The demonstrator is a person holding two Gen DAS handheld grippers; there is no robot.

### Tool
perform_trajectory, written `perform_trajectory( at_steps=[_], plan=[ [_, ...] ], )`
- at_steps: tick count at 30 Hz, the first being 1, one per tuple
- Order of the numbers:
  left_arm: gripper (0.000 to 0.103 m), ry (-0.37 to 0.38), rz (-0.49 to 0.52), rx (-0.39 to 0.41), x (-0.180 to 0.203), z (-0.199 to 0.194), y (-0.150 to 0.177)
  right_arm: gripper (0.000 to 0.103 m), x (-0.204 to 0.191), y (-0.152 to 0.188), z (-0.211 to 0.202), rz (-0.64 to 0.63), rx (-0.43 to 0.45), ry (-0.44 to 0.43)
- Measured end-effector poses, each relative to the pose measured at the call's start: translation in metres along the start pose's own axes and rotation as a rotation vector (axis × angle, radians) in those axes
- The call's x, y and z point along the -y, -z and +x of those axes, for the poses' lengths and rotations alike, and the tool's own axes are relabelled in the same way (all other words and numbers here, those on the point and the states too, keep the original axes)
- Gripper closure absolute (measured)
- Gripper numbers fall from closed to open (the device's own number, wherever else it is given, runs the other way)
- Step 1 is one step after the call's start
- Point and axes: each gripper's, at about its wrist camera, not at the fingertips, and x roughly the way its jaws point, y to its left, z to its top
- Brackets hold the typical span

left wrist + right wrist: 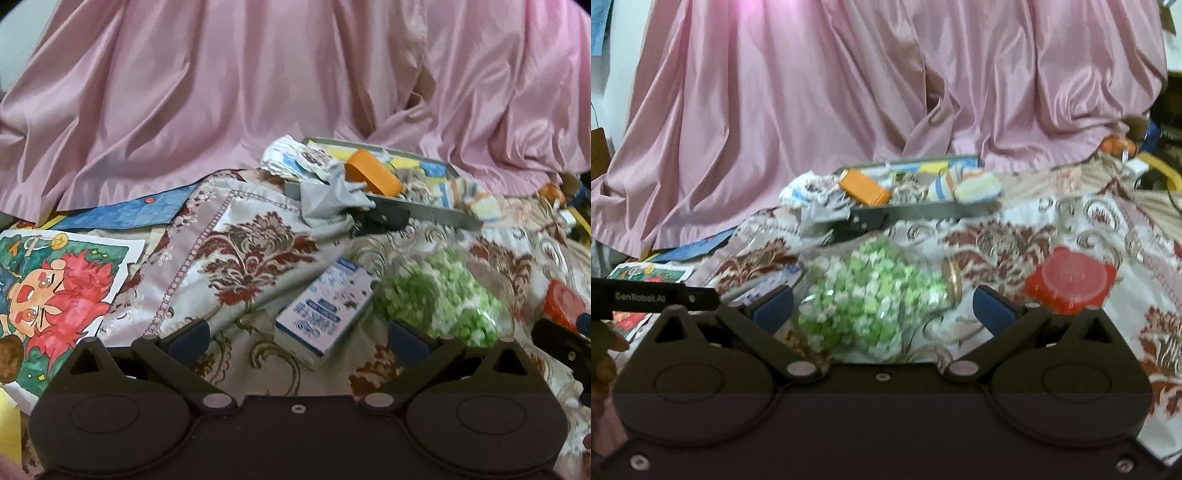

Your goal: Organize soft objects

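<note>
Both hand-held grippers are empty, fingers spread wide apart, over a surface draped in a cream cloth (1015,236) with dark red floral motifs; whether a desk or a bed lies beneath cannot be told.

Directly ahead of the right hand-held gripper (882,308), between its blue pads, lies a clear bag of small green and white soft pieces (864,295). The risk here, as a judgement: the thin, slippery film may crumple or slide out of a closing grip, or tear and spill its contents. A red lidded container (1067,280) sits just ahead and to the right, close enough to be knocked.

Ahead of the left hand-held gripper (299,332) lies a small blue and white box (325,314), with the same bag just to its right.

Farther ahead of both, a grey tray (923,210) holds striped rolled cloths (960,184), crumpled fabric and an orange block (864,188); grey cloth spills over its near left corner. The tray looks crowded, so added items could tumble out. Pink curtains (849,92) hang behind.
</note>
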Motion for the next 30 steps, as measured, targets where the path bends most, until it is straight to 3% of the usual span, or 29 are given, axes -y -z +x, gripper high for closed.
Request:
perform_trajectory(
  at_steps=[6, 17, 30],
  plan=[
    [0.001, -0.004, -0.055, 0.053, -0.009, 0.011, -0.018, 0.0, 0.004, -0.01, 0.018, -0.026, 0.08, 0.051],
    [0.001, 0.017, -0.079, 0.091, -0.007, 0.043, -0.036, 0.0, 0.007, -0.014, 0.049, -0.022, 0.079, 0.037],
    [0.001, 0.077, -0.057, 0.144, -0.007, 0.094, -0.066, 0.0, 0.02, -0.015, 0.092, 0.025, 0.099, 0.085]
  ],
)
